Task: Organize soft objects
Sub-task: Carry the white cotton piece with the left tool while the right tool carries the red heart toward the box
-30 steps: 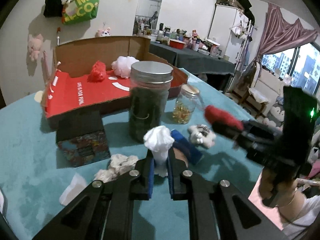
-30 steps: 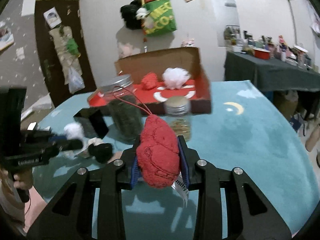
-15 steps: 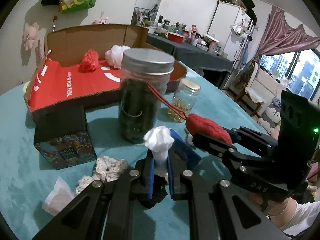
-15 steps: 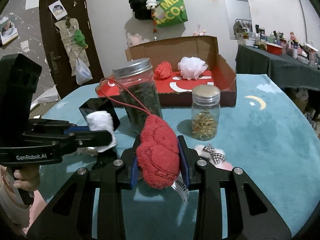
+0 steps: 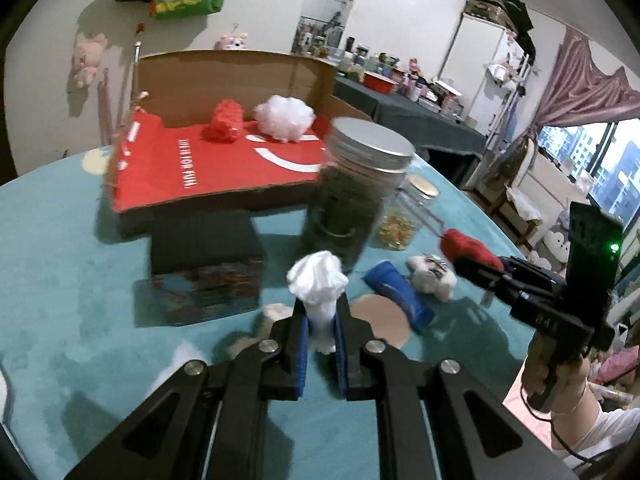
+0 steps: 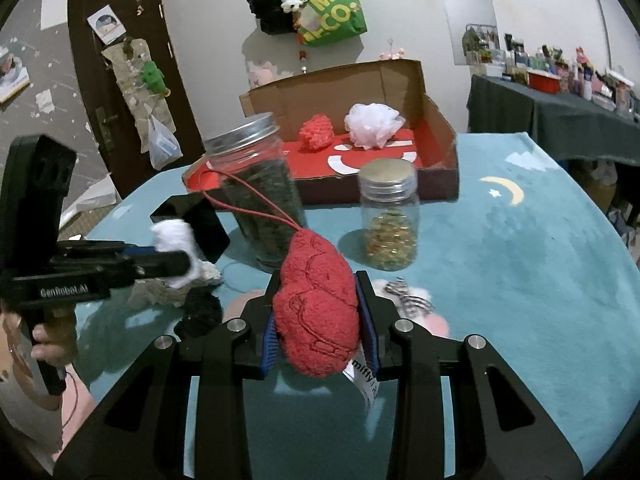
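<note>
My left gripper (image 5: pixel 320 316) is shut on a white soft wad (image 5: pixel 318 280) and holds it above the teal table. My right gripper (image 6: pixel 320 312) is shut on a red plush toy (image 6: pixel 316 304) with a red cord and a white tag. Each gripper shows in the other's view: the right gripper (image 5: pixel 476 264) and the left gripper (image 6: pixel 176 256). An open cardboard box (image 5: pixel 224 168) with a red floor stands at the back and holds a red pom (image 5: pixel 222 122) and a white puff (image 5: pixel 284 116). Soft bits lie on the table: a cream scrunchie (image 6: pixel 160 292), a black one (image 6: pixel 198 312), a bow plush (image 5: pixel 432 276).
A tall jar with a metal lid (image 5: pixel 356 200) and a small jar of yellow bits (image 6: pixel 390 220) stand between the grippers and the cardboard box. A dark patterned box (image 5: pixel 206 264) sits left of the tall jar. A blue roll (image 5: pixel 400 292) lies on a tan disc (image 5: pixel 380 320).
Both grippers have risen and moved toward the cardboard box, still holding their loads. The right gripper has drawn apart from the left one.
</note>
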Demonstrator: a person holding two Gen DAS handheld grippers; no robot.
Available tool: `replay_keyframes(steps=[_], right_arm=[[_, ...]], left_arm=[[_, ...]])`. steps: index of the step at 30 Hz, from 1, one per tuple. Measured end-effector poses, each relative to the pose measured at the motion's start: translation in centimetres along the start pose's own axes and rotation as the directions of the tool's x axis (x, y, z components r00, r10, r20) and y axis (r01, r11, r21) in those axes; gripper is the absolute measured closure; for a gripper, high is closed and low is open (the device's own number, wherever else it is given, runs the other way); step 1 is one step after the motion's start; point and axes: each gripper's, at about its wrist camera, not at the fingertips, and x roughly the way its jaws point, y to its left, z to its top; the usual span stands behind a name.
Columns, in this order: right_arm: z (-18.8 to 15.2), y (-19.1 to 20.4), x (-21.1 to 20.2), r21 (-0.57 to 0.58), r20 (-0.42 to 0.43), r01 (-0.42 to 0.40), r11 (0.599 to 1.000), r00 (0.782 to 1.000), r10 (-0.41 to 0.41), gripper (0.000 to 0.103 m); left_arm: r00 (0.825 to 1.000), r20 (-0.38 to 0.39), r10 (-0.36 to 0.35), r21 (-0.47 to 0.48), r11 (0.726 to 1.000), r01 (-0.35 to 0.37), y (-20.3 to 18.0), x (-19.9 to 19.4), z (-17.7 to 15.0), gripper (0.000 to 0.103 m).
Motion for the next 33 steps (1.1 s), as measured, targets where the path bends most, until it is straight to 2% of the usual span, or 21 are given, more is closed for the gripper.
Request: replay_keyframes(steps=[10,14,22,24,33], right_arm=[[0.5,-3.5,-1.1,0.032,-0.039,0.041,0.999,0.998,-0.04,0.071],[0.5,-4.4,-1.2,0.05,-0.055,0.052,0.997,0.997,-0.049,0.071],[1.3,-7.1,-0.4,0.088,-0.124,0.048,0.995,0.992,-0.037,0.071],[1.8,-8.0,0.0,0.101,-0.142,0.045,0.994,0.989,-0.031,0.071],[4.4,-11.2,2.2,0.123,-0.178,0.015,0.992,0.984,0.008,0.071]], left_arm=[[0.997,-0.027,0.072,-0.032,0.997,-0.073,3.7,-1.9,-0.5,0.091],[0.996,-0.056,0.075,-0.058,0.995,-0.079,5.5,-2.1,-0.5,0.091],[0.982,-0.125,0.14,-0.033,0.989,-0.145,9.3,-2.0,-0.2,0.091],[0.981,-0.112,0.159,-0.019,0.987,-0.162,10.3,-1.6,0.2,0.091],[0.986,-0.129,0.104,0.072,0.993,-0.095,12.1,1.3,3.2,0.091]])
